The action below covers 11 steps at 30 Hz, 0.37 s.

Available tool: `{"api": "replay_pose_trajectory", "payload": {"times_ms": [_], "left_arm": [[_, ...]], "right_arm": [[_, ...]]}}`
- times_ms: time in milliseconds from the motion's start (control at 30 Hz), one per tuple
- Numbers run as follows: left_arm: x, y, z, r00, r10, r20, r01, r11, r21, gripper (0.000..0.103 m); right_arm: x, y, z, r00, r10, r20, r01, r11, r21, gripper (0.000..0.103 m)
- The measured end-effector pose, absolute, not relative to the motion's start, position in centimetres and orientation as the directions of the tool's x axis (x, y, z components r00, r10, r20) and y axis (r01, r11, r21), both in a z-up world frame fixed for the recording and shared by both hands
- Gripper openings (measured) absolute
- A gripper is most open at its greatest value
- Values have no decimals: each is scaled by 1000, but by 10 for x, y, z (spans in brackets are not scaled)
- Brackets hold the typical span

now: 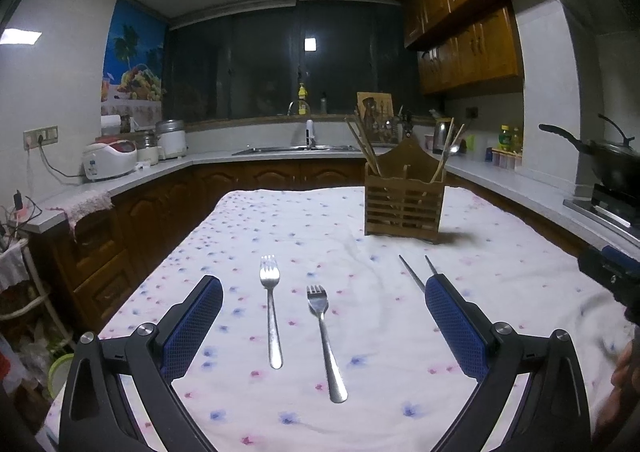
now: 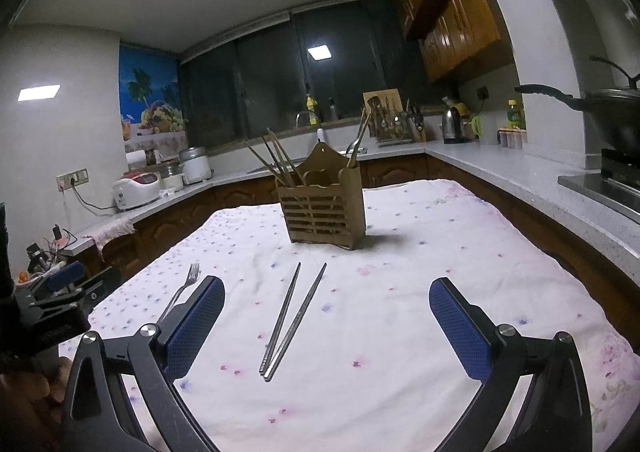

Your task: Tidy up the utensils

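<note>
Two steel forks lie on the flowered tablecloth (image 1: 500, 284): one fork (image 1: 271, 316) to the left, the other fork (image 1: 326, 340) beside it. My left gripper (image 1: 322, 292) hangs open above them, holding nothing. A pair of metal chopsticks (image 2: 294, 318) lies ahead of my right gripper (image 2: 326, 294), which is open and empty. The chopstick tips (image 1: 412, 272) show beside the left gripper's right finger. A wooden utensil holder (image 1: 404, 196) (image 2: 323, 208) stands upright farther back, with wooden chopsticks and a spoon in it. One fork (image 2: 182, 288) is partly hidden behind the right gripper's left finger.
Counters ring the table: a rice cooker (image 1: 110, 158) at left, a sink (image 1: 296, 149) at the back, a wok (image 1: 608, 160) on the stove at right. A kettle (image 2: 453, 124) stands on the far counter. The other gripper shows at each view's edge.
</note>
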<state>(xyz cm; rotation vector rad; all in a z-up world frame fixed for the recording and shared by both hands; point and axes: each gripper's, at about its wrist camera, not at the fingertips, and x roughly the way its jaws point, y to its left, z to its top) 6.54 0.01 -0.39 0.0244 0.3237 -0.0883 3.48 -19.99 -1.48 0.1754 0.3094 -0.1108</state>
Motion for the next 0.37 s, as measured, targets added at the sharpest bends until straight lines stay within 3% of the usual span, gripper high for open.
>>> {"api": "replay_pose_trajectory", "payload": {"times_ms": [367], "left_arm": [[70, -13, 0, 942, -110, -317, 115, 993, -3, 102]], "right_arm": [[41, -204, -14, 938, -81, -336, 144, 975, 167, 103]]}}
